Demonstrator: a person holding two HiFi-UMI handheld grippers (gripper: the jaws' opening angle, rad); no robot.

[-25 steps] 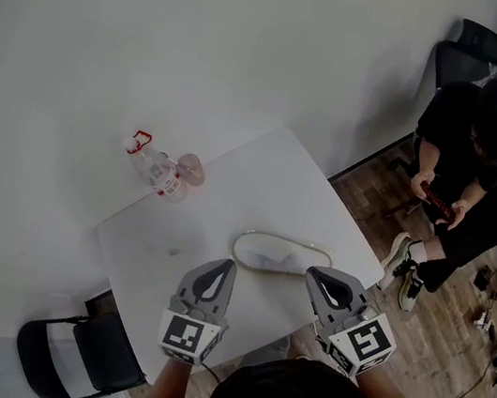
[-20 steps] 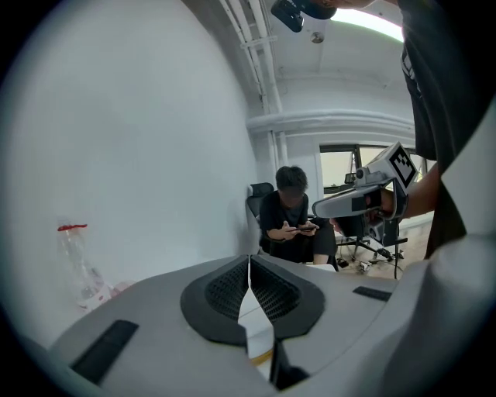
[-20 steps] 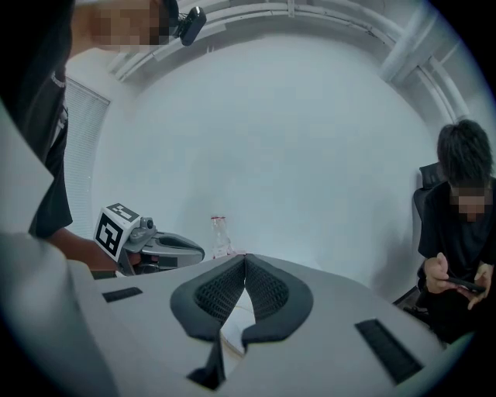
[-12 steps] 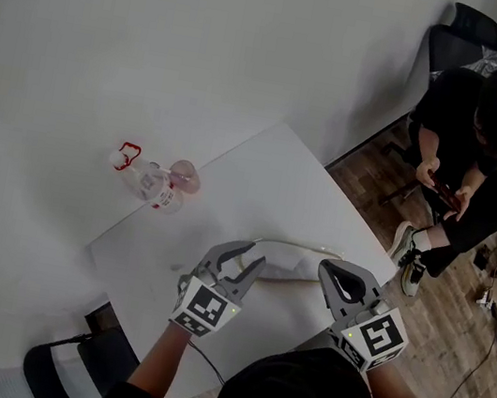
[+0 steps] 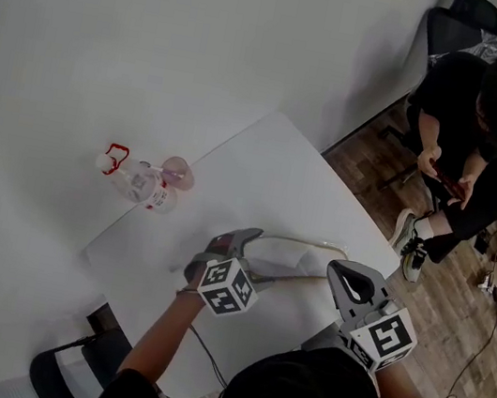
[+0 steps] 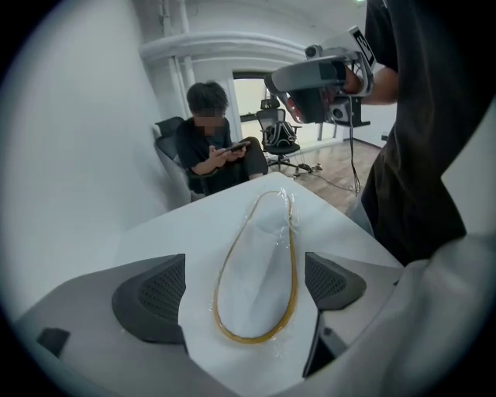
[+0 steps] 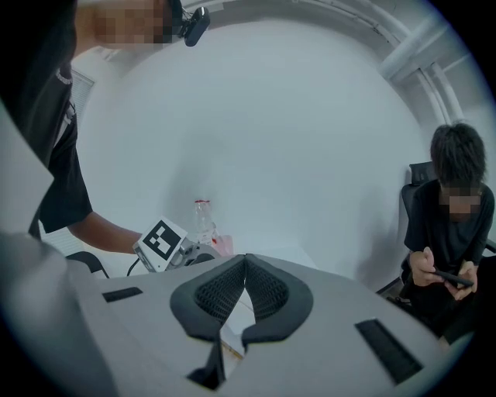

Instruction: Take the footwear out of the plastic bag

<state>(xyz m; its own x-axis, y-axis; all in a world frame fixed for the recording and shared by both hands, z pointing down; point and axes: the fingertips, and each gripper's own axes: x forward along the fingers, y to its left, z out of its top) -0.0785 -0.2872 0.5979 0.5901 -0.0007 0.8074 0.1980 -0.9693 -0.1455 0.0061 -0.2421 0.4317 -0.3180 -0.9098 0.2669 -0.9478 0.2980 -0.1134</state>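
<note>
While your left claw (image 6: 246,288), released with its jaws just having been opening, is straddling the near end of the bagged slipper (image 6: 267,229) lying on the table (image 5: 263,167), your right claw (image 7: 244,265) is hovering clenched and empty beside that slipper. You're seemingly beginning the grasp, and the next move likely calls for pinching the plastic bag (image 6: 291,198).

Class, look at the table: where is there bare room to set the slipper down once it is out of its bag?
Bare: the table's middle and far corner, between the bottle and cup at its left edge and the bagged slipper near the front. Crowded: around that slipper.
</note>
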